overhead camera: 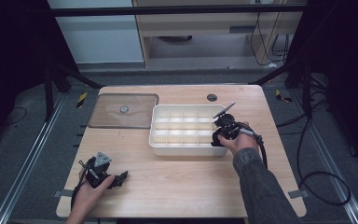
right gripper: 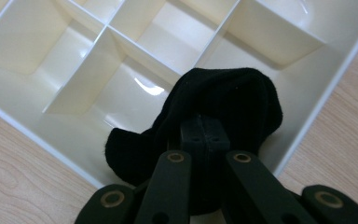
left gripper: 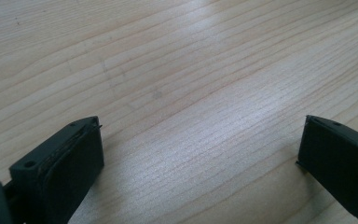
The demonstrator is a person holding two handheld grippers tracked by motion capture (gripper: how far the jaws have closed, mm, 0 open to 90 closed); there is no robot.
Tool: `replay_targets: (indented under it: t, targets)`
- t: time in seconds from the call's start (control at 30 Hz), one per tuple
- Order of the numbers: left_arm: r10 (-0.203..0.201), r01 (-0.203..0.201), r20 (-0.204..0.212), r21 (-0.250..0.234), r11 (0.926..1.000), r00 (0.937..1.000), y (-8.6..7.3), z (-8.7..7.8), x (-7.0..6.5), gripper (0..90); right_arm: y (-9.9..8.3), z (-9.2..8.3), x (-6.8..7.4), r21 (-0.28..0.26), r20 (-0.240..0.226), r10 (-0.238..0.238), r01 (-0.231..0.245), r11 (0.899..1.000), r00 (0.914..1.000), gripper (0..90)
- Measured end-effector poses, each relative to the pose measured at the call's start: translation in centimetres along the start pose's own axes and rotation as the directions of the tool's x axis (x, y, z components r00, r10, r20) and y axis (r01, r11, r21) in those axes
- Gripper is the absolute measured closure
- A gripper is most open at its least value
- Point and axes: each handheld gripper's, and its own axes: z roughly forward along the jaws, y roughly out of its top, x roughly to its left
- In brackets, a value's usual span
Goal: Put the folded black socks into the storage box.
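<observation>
Gripping a bunched black cloth (right gripper: 214,107), the right gripper (right gripper: 200,135) had its jaws pressed together, the fabric pinched between them and bulging out around the tips. In the right gripper view the cloth hung over a corner of the white tray (right gripper: 9,112), above the compartment nearest that corner and partly over the rim. From the high view, the right gripper (overhead camera: 224,128) sat at the tray's (overhead camera: 186,150) right end, held by the right hand (overhead camera: 237,140), with its cable looping off toward the worktop's right edge.

The left gripper (left gripper: 200,154) stood wide open, its two jaws far apart with only bare wood grain of the worktop (left gripper: 177,70) between them; it held nothing. In the high view this left gripper (overhead camera: 106,173) lay low near the worktop's front left corner, in the left hand (overhead camera: 91,189), well apart from the tray.

A clear lid (overhead camera: 123,111) lay flat near the rear left corner of the worktop, just beside the tray's left end. The tray's compartments that could be seen were empty.
</observation>
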Motion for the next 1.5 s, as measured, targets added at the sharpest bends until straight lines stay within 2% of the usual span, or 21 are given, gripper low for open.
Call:
replay_targets:
  t: [0.2,0.43,0.67,0.7,0.77,1.5]
  targets:
    - [0.0,0.0,0.0,0.0,1.0,1.0,0.0,0.0,0.0,0.0,-0.4,0.3,-0.1,-0.013,-0.011,-0.001,0.0,1.0,0.9999,90.0]
    - [-0.002,0.002,0.0,-0.001,1.0,1.0,0.0,0.0,0.0,0.0,-0.8,0.6,0.3,-0.002,-0.018,0.016,-0.016,1.0,0.9997,90.0]
    - [-0.002,0.002,-0.001,-0.001,1.0,1.0,0.0,0.0,0.0,0.0,-1.1,1.0,0.4,-0.009,-0.016,0.013,-0.013,1.0,0.9998,90.0]
    - [0.002,-0.002,-0.001,-0.001,1.0,1.0,0.0,0.0,0.0,0.0,-1.2,1.0,0.3,-0.014,-0.009,-0.011,0.011,1.0,0.9999,90.0]
    - [-0.002,0.002,0.0,-0.001,1.0,1.0,0.0,0.0,0.0,0.0,-1.3,1.1,0.4,-0.014,-0.006,-0.009,0.009,1.0,0.9999,90.0]
    - [0.002,-0.002,0.001,-0.002,1.0,1.0,0.0,0.0,0.0,0.0,-1.2,1.6,0.5,0.016,-0.005,-0.005,0.005,1.0,1.0,90.0]
